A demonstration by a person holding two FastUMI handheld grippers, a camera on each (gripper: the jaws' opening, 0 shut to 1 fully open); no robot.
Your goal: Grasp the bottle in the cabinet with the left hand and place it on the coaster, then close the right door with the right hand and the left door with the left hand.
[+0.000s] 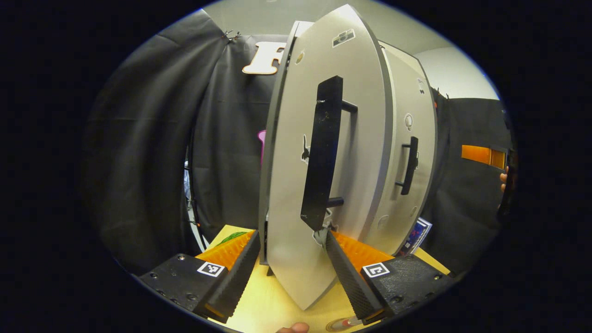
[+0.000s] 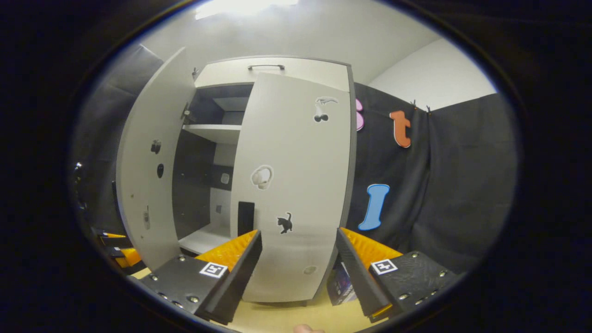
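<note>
**Cabinet doors: the closing step is in hand**

The cabinet [image 2: 277,74] stands on the yellow surface [image 2: 286,319], its right door [image 2: 296,185] nearly shut and its left door [image 1: 323,152] ajar. The left hand-held gripper [image 1: 291,268] gapes wide and empty, astride the left door's edge below the black handle [image 1: 321,152]. The right hand-held gripper [image 2: 298,268] is likewise spread, holding nothing. The bottle's whereabouts I cannot tell. Next, likely, push each door flush.

The cabinet [image 2: 273,74] stands on the table [image 2: 286,319], left door [image 2: 148,162] swung out, right door [image 2: 296,185] nearly closed.
</note>
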